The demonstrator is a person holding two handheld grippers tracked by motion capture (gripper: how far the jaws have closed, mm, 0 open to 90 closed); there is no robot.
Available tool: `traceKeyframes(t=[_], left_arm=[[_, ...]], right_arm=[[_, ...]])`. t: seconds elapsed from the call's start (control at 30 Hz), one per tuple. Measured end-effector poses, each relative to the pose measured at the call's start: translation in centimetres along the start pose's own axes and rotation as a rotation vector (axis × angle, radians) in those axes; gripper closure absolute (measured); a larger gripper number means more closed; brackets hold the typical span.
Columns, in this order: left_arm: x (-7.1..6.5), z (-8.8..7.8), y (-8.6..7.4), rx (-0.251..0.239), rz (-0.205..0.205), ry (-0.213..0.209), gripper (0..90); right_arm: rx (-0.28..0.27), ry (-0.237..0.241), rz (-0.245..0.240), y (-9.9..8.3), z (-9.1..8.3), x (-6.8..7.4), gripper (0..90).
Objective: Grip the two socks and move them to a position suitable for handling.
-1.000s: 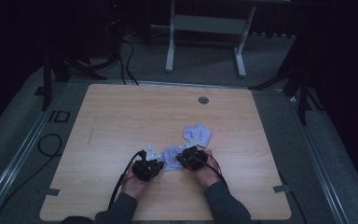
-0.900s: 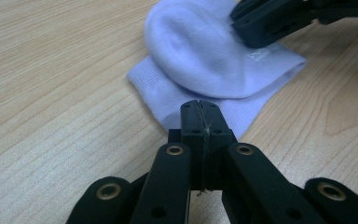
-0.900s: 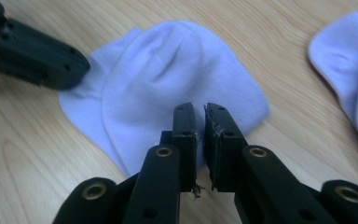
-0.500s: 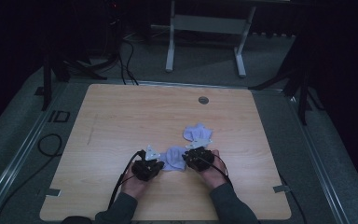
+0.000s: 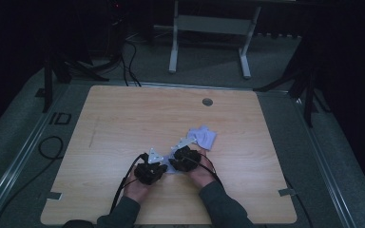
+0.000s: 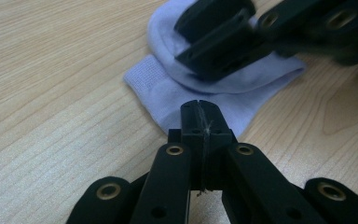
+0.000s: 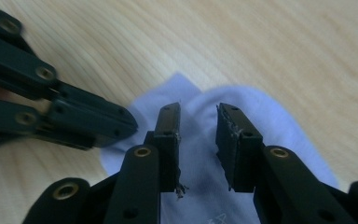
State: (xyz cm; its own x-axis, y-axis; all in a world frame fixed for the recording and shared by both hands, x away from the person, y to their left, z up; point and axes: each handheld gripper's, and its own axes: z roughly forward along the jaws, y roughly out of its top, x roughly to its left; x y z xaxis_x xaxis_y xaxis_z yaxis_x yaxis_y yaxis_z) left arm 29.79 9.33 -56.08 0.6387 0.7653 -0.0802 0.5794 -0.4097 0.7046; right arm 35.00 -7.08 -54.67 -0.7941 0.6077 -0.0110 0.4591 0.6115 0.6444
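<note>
- My left gripper [image 6: 199, 109] is clenched tight, jaws meeting at the soft white sock's [image 6: 168, 88] ribbed edge; whether it pinches fabric, I cannot tell.
- My right gripper [image 7: 198, 140] has just been opening, released above the sock's smooth knit.

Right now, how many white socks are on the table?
2. One flat white cotton sock lies between the two grippers near the front edge; another crumpled white sock lies just beyond the right gripper.

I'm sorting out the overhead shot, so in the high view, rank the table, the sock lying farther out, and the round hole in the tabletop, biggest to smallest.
1. table
2. sock lying farther out
3. round hole
</note>
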Motion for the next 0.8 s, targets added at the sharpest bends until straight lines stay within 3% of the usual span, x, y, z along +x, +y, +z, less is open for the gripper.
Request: traceKeyframes(t=[0.1, 0.17, 0.33, 0.53, 0.63, 0.8], left_arm=[[0.0, 0.0, 0.0, 0.001, 0.0, 0.001, 89.8], [0.0, 0.0, 0.0, 0.001, -0.001, 0.002, 89.8], [-0.1, 0.0, 0.0, 0.002, 0.001, 0.003, 89.9], [-0.1, 0.0, 0.0, -0.002, -0.007, 0.004, 89.8], [-0.1, 0.0, 0.0, 0.0, -0.007, 0.004, 89.8], [-0.1, 0.0, 0.0, 0.002, -0.006, 0.004, 89.8]], right_arm=[[0.004, 0.006, 0.004, -0.2, 0.3, -0.1, 75.2], [0.009, -0.005, 0.007, -0.2, 0.2, -0.3, 86.7], [-0.011, 0.024, 0.052, -0.5, -0.2, -0.9, 88.3], [-0.05, 0.0, 0.069, -1.0, -1.9, -1.5, 88.7], [-0.081, -0.015, 0.087, -1.6, -3.5, -2.1, 88.7], [-0.089, -0.026, 0.106, -3.0, -5.1, -2.9, 88.7]])
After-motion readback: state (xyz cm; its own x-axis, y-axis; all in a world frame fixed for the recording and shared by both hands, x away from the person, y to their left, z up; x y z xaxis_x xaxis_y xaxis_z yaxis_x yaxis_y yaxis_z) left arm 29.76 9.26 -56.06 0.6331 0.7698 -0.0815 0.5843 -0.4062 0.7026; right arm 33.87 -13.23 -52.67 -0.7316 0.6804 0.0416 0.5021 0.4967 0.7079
